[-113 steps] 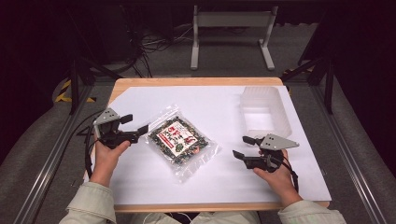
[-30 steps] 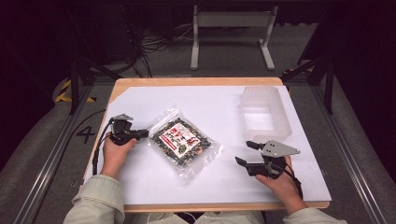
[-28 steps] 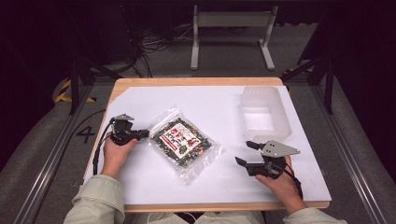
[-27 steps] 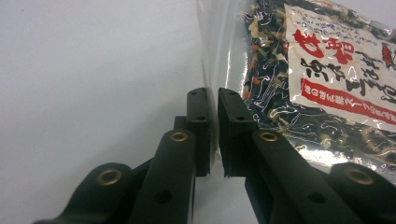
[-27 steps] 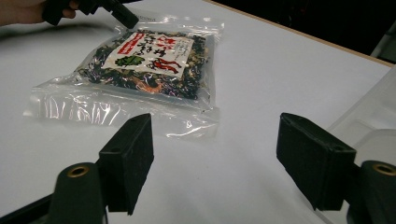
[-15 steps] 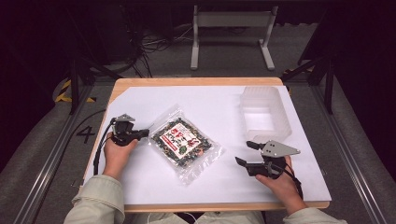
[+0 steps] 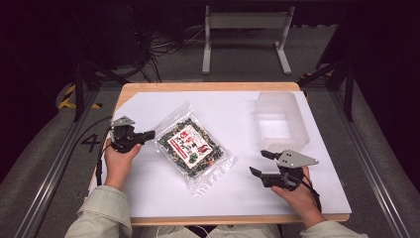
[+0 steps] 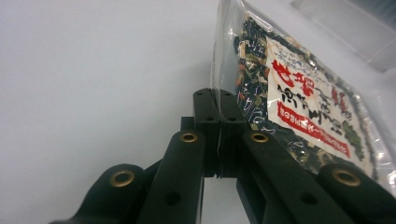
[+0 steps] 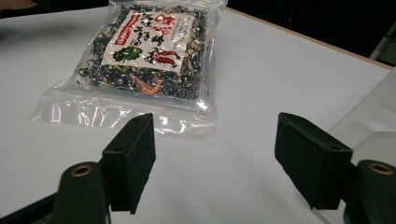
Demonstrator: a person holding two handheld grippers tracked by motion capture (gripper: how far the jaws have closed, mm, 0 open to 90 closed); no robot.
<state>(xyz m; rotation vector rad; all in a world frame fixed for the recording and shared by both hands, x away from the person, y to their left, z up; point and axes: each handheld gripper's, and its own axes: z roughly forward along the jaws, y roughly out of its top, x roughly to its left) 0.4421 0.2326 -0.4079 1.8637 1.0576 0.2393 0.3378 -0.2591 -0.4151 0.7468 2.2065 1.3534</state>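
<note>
A: From the high view, where does the packet point(image 7: 192, 148) lie?

B: On the white sheet point(image 7: 237, 106), left of the middle, its long axis running diagonally from far-left to near-right. The left gripper point(image 7: 148, 134) is at the packet's left edge, its jaws closed on the clear margin there. The right gripper point(image 7: 261, 162) sits near the packet's near-right corner but apart from it, jaws spread, nothing between them. A clear tub point(image 7: 280, 120) stands beyond the right gripper.

A: And the left gripper view?

B: The two jaws meet flat, pinching the thin plastic seam of the packet point(image 8: 299, 102). The packet rises to the right of the jaws and slants away, so its edge looks lifted off the sheet. The left gripper point(image 8: 215, 100) is plainly the nearer one; it already has hold.

A: The right gripper view?

B: The right gripper point(image 9: 212, 154) has wide-apart jaws, empty, just narrowed a little. The packet point(image 9: 149, 51) lies ahead and to their left, its clear end margin nearest. The tub's wall point(image 9: 373, 116) is at the right edge.

A: So the next move?

B: I'd judge the left gripper carries it, toward the tub on the far right.
</note>
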